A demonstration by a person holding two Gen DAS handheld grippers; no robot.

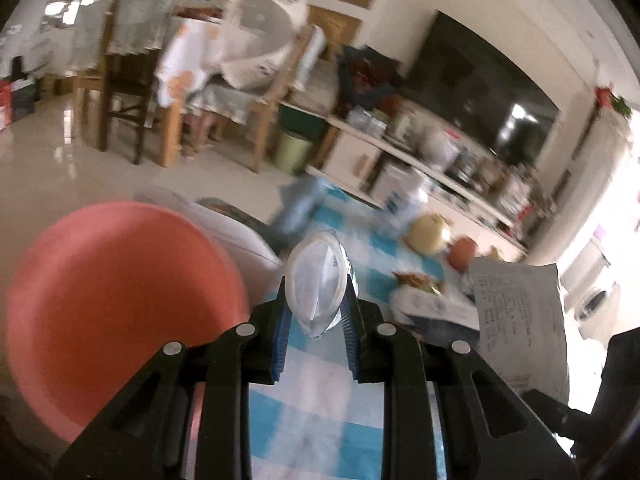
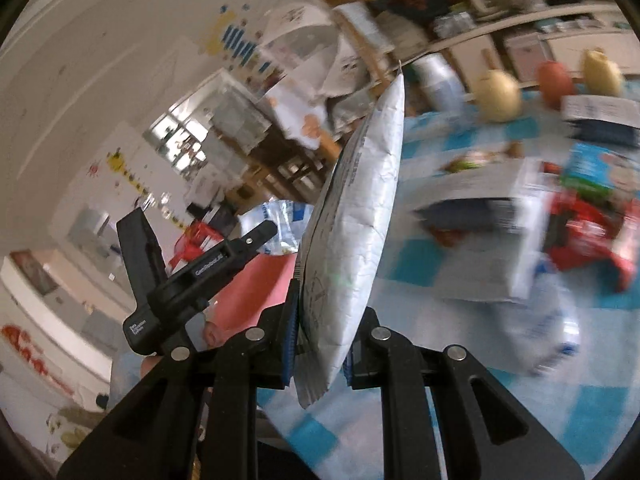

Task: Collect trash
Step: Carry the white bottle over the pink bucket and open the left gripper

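My left gripper (image 1: 316,300) is shut on a crushed clear plastic bottle (image 1: 318,280), held above the blue-and-white checked tablecloth (image 1: 320,420), just right of a pink basin (image 1: 116,312). My right gripper (image 2: 320,320) is shut on a puffy silver-white foil bag (image 2: 356,220) that stands up between the fingers. In the right wrist view the left gripper (image 2: 224,256) with its bottle (image 2: 280,224) shows over the pink basin (image 2: 256,292). The foil bag also shows at the right of the left wrist view (image 1: 520,320).
On the tablecloth lie a pear (image 1: 428,232), a red apple (image 1: 464,252), a red wrapper (image 2: 592,232), a white box (image 2: 488,200), a clear bottle (image 2: 560,328) and food scraps (image 1: 416,280). Behind are chairs (image 1: 124,92), a TV (image 1: 480,96) and a cluttered shelf (image 1: 440,168).
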